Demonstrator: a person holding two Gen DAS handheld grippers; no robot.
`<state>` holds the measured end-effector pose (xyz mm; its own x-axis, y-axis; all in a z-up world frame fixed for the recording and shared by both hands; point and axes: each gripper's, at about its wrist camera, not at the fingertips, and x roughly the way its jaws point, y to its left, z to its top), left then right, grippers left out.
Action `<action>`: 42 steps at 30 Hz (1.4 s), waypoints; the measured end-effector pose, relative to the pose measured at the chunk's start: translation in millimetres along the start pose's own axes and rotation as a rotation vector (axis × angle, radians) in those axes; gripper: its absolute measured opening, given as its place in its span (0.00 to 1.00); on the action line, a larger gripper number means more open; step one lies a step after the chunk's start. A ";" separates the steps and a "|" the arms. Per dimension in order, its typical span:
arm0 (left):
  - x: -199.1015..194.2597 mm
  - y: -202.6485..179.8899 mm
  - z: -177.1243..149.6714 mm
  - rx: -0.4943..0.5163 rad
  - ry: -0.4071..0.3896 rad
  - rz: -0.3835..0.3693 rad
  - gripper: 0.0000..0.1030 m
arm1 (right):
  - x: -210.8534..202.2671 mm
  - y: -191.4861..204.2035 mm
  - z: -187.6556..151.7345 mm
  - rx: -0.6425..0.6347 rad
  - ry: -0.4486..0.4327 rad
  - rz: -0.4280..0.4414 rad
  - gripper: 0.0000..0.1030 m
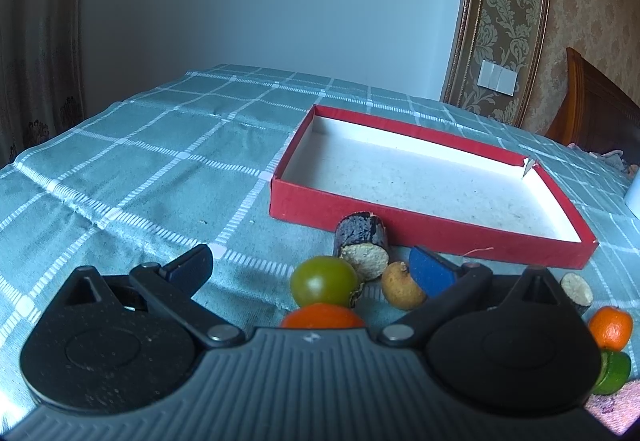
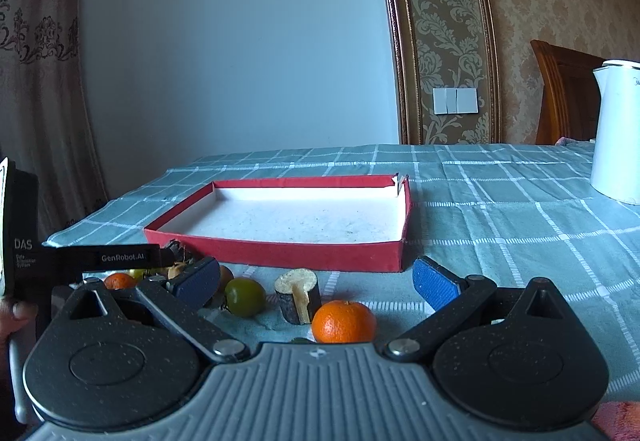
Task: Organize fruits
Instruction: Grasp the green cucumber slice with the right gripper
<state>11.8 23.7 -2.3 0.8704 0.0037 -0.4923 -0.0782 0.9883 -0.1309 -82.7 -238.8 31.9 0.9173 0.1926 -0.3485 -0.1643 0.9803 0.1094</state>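
A shallow red box [image 1: 432, 237] with a white inside lies on the checked cloth; it also shows in the right wrist view [image 2: 320, 255]. In front of it lie a green tomato [image 1: 323, 280], a dark sugarcane piece [image 1: 362, 246], a small brown longan [image 1: 400, 286], an orange tomato [image 1: 322, 317], a mandarin [image 1: 611, 327] and a lime [image 1: 612, 371]. My left gripper [image 1: 312, 269] is open above the green tomato. My right gripper [image 2: 316, 281] is open above a mandarin [image 2: 344, 322], a sugarcane piece [image 2: 298, 295] and a green tomato [image 2: 245, 297].
A white kettle [image 2: 618, 133] stands at the right on the table. A wooden chair [image 2: 564, 93] stands behind the table. The left gripper's black body [image 2: 80, 261] reaches in from the left. A pink cloth [image 1: 616, 407] lies at the near right.
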 end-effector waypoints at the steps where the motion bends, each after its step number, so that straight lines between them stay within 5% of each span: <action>1: 0.0 0.0 0.0 -0.001 0.000 -0.001 1.00 | -2.3 -0.8 -2.2 -0.014 0.007 0.002 1.00; 12: -2.0 0.3 -0.4 -0.012 -0.009 -0.012 1.00 | -7.1 0.5 -17.8 -0.102 0.068 -0.003 0.98; 14: -2.1 0.8 -0.4 -0.016 -0.010 -0.014 1.00 | -4.3 1.2 -18.4 -0.093 0.087 0.013 0.86; 17: -2.5 1.0 -0.3 -0.019 -0.011 -0.018 1.00 | 2.1 4.2 -21.1 -0.081 0.130 0.033 0.51; 26: -3.0 3.7 -0.8 -0.031 -0.011 -0.034 1.00 | 13.7 10.0 -26.9 -0.061 0.187 0.008 0.50; 30: -2.8 4.8 -1.1 -0.039 -0.009 -0.038 1.00 | 17.6 9.9 -30.1 -0.054 0.205 0.008 0.42; 42: -2.7 5.2 -1.1 -0.041 -0.008 -0.041 1.00 | 6.2 7.3 -25.3 -0.009 0.163 0.042 0.37</action>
<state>8.5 28.7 -2.6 0.8771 -0.0349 -0.4791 -0.0626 0.9806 -0.1860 -87.4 -229.4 7.0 0.8386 0.2368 -0.4905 -0.2048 0.9716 0.1189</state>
